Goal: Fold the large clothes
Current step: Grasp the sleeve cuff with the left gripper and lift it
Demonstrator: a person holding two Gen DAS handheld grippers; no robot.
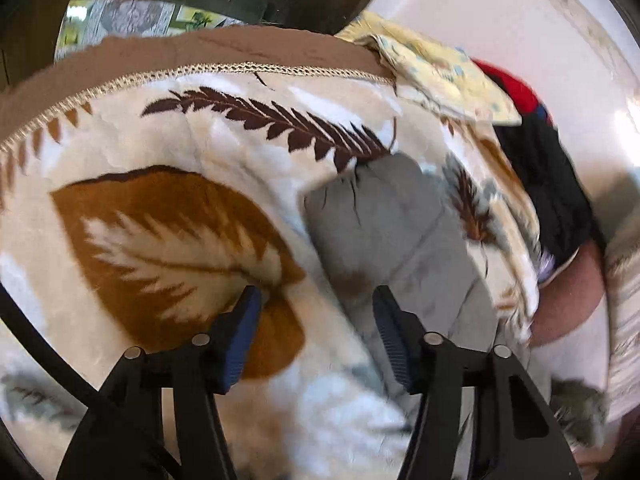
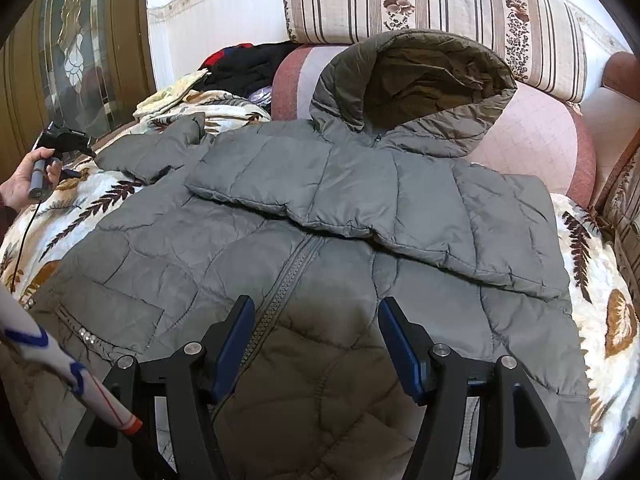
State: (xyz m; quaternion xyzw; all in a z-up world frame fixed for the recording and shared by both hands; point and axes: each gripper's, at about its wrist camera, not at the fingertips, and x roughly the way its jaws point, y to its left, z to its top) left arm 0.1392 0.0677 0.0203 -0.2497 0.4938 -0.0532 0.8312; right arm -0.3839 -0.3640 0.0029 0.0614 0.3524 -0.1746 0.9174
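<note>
Plainly, you were at the sleeve step: the jacket (image 2: pixel 320 240) lay front-up on the blanket (image 2: pixel 600 280), its hood (image 2: pixel 416 88) propped against the cushion (image 2: pixel 532 128), one sleeve (image 2: pixel 360 196) already laid across the chest and the other sleeve (image 1: pixel 384 216) stretched out over the leaf print. To do it well, you needed to take that sleeve near its cuff, pinch only the quilted cloth and not the blanket pile beneath, then carry it low and flat across the chest so the padding did not balloon. Your left gripper (image 1: pixel 316 340) hung over that sleeve with its jaws apart and nothing pinched; the sleeve ran ahead of the inner finger, its cuff well beyond the tips. Your right gripper (image 2: pixel 316 344) stood released above the jacket's lower front, the zip (image 2: pixel 280 292) running just beside its left finger, no cloth between the pads.
</note>
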